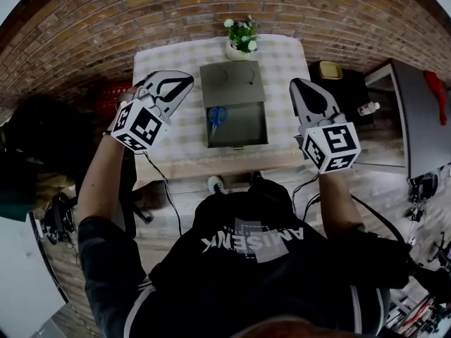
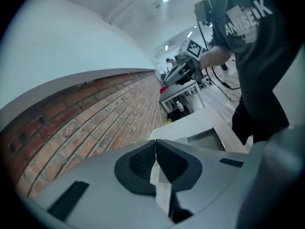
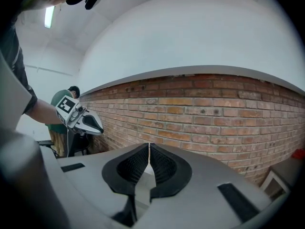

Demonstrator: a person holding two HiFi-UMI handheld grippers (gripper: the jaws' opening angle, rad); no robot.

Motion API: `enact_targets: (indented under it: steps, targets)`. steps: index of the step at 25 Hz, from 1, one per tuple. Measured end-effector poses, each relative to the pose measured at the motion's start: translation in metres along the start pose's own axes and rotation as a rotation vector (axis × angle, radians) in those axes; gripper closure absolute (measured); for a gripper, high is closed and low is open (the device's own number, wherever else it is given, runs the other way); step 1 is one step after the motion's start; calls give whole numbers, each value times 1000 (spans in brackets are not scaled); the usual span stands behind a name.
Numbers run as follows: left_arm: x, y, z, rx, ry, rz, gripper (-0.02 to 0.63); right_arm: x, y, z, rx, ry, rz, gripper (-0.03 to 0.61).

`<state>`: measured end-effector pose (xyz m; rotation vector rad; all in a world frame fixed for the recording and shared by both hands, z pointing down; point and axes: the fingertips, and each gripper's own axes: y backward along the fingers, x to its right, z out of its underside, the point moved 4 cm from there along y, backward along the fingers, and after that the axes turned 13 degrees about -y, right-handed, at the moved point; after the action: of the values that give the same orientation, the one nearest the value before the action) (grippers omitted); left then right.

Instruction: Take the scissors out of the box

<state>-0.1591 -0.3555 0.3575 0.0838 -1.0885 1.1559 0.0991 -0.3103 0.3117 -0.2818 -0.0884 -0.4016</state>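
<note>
An open grey box [image 1: 243, 129] sits in the middle of a small table [image 1: 282, 62], its lid [image 1: 232, 83] laid back toward the wall. Blue-handled scissors [image 1: 215, 118] lie inside at the box's left side. My left gripper [image 1: 184, 77] hovers left of the box, jaws shut and empty. My right gripper [image 1: 296, 83] hangs right of the box, also shut with nothing in it. In the left gripper view the left gripper [image 2: 155, 142] is rolled sideways and sees the table corner [image 2: 200, 120]. The right gripper [image 3: 149, 146] faces the brick wall [image 3: 228, 113].
A white pot with a green plant [image 1: 242, 39] stands at the table's far edge, behind the box. A dark side table [image 1: 349, 83] with a yellow object stands to the right. The brick wall [image 1: 211, 5] runs behind the table. Cables [image 1: 165, 189] trail on the floor.
</note>
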Motion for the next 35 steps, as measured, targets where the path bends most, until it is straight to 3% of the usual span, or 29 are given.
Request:
enact_targets:
  steps: [6,12,14,18,23,25,29,35]
  targets:
    - [24,-49,16,-29,-95,149,600,19,-13,17,-52,8,-19,535]
    - [61,-84,31,-87,-267,284,600,28,-29,41,-85,2,-28,535]
    - [71,-93,36,-96,-222,299,600,29,-35,47,-96,10,-38,535]
    - [90,-99,42,-105,-59,298,600,24,-47,57,-133,39,-81,535]
    - [107,-103,48,-147,-23,275,600,19,-57,63,-146,78,-115,535]
    - [113,-106,52,-182,-127,298,599,18,-61,64,-150,94,-135,535]
    - [132,-120,59,-197,-441,407,597,22,-64,72,-173,106,-159,535]
    - [153,-141,73,-186,-588,533,514,33,-72,82,-174,78,-148,535]
